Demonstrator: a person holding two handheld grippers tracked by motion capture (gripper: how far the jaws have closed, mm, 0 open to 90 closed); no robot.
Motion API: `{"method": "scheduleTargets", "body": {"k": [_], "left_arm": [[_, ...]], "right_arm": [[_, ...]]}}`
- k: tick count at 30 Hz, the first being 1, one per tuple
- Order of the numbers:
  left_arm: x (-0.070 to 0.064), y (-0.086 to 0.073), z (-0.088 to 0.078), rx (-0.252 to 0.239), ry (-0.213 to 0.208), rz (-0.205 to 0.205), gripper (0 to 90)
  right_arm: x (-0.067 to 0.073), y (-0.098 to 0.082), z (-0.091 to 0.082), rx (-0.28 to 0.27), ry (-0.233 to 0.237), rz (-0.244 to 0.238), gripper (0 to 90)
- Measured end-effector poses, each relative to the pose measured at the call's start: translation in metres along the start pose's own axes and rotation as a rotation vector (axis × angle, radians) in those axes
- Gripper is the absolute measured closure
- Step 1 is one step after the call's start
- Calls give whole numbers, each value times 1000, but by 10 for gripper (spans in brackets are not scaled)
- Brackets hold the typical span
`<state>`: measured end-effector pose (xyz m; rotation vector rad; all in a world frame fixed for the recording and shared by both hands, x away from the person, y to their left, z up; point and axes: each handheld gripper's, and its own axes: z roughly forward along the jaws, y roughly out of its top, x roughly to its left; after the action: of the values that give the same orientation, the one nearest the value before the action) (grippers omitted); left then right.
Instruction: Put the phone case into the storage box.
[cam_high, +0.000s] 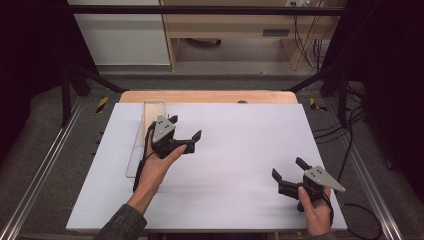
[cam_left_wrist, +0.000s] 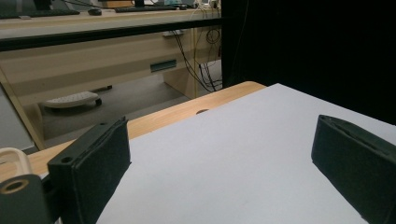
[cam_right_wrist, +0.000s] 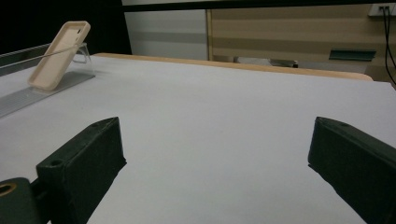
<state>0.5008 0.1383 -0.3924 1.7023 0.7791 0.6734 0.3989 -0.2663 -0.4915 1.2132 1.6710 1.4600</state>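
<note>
White sheet (cam_high: 230, 165) covers a wooden table (cam_high: 210, 96). Beige phone case (cam_right_wrist: 58, 53) leans tilted on a clear stand (cam_high: 136, 150) at the sheet's far left. Left gripper (cam_high: 186, 131) beside the case, jaws wide apart, empty. Right gripper (cam_high: 288, 168) near right corner, wide apart, empty.

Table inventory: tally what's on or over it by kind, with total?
Claws, black, both open, held over the table: 2 (left claw, right claw)
Phone case, beige, leaning on the stand: 1
Clear stand at the table's left side: 1
Total: 4
</note>
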Motion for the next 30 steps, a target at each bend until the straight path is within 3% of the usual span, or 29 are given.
{"method": "scheduleTargets", "body": {"k": [15,30], "left_arm": [[-19,-11,-8,-34,-53,-54,40],[-26,-11,-35,-66,-33,-66,33]], "right_arm": [[-1,1,-2,-4,6,6,31],[-2,1,-3,-5,6,11,28]]}}
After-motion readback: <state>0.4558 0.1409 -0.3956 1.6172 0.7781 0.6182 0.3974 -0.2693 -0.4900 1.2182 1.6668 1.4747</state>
